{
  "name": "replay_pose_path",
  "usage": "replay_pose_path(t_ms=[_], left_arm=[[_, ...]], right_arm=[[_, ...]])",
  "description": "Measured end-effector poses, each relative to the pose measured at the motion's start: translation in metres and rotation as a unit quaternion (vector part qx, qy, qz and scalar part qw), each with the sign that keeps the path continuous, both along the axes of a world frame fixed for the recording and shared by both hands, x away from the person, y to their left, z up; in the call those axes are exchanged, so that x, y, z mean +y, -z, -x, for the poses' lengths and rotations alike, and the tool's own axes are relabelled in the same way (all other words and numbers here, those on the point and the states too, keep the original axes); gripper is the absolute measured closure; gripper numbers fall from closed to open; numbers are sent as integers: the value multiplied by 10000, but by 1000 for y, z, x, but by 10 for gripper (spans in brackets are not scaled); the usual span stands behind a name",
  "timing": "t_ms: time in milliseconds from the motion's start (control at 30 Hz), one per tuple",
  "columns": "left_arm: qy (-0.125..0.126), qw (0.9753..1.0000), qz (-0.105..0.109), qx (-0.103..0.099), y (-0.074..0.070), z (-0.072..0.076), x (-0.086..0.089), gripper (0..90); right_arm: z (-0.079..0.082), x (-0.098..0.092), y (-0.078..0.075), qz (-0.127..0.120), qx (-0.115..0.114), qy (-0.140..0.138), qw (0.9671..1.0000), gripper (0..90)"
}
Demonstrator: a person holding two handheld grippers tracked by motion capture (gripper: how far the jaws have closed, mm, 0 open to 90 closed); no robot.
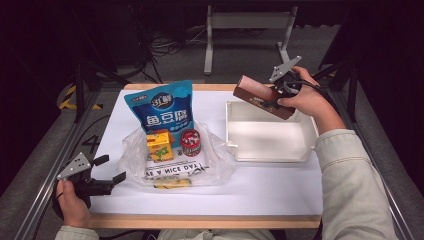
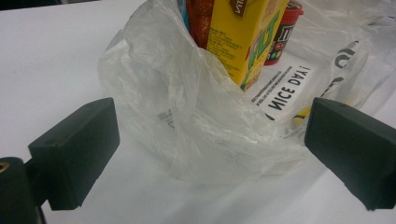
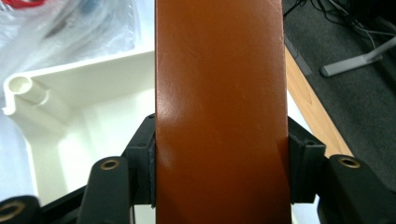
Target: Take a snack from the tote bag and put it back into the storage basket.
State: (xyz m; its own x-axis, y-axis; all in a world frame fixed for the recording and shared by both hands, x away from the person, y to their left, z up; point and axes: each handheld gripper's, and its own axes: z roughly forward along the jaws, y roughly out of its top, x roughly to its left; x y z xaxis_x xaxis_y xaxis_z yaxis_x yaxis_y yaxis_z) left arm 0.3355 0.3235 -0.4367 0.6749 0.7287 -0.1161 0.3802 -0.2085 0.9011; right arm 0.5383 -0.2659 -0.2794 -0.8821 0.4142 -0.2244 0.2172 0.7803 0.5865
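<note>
A brown rectangular box (image 1: pixel 262 97) hangs tilted over the far edge of the white bin (image 1: pixel 306 150), with my right gripper (image 1: pixel 285 90) shut on it. In the right gripper view the brown box (image 3: pixel 219 102) stands between the jaws, above the bin's corner (image 3: pixel 21 88). My left gripper (image 1: pixel 109 169) rests open at the table's near left, facing a clear plastic bag (image 1: pixel 217 167). In the left gripper view its fingers (image 2: pixel 77 151) frame the bag (image 2: pixel 187 126), which holds a yellow carton (image 2: pixel 245 39) and a red can (image 2: pixel 285 30).
A blue snack pouch (image 1: pixel 162 107) stands behind the yellow carton (image 1: pixel 160 145) and red can (image 1: pixel 190 142) inside the bag. The table's wooden edge (image 1: pixel 205 221) runs along the front. Cables and a metal stand base (image 1: pixel 247 22) lie on the floor beyond.
</note>
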Motion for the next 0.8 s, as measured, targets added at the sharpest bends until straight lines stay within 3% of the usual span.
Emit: replay_pose_path(t_ms=[333,800], left_arm=[[10,10000,-18,20,1,-1,0,38],[51,10000,-22,34,1,-1,0,38]], right_arm=[[-6,-5,17,97,43,79,9999,426],[-12,-2,47,289,307,60,9991,426]])
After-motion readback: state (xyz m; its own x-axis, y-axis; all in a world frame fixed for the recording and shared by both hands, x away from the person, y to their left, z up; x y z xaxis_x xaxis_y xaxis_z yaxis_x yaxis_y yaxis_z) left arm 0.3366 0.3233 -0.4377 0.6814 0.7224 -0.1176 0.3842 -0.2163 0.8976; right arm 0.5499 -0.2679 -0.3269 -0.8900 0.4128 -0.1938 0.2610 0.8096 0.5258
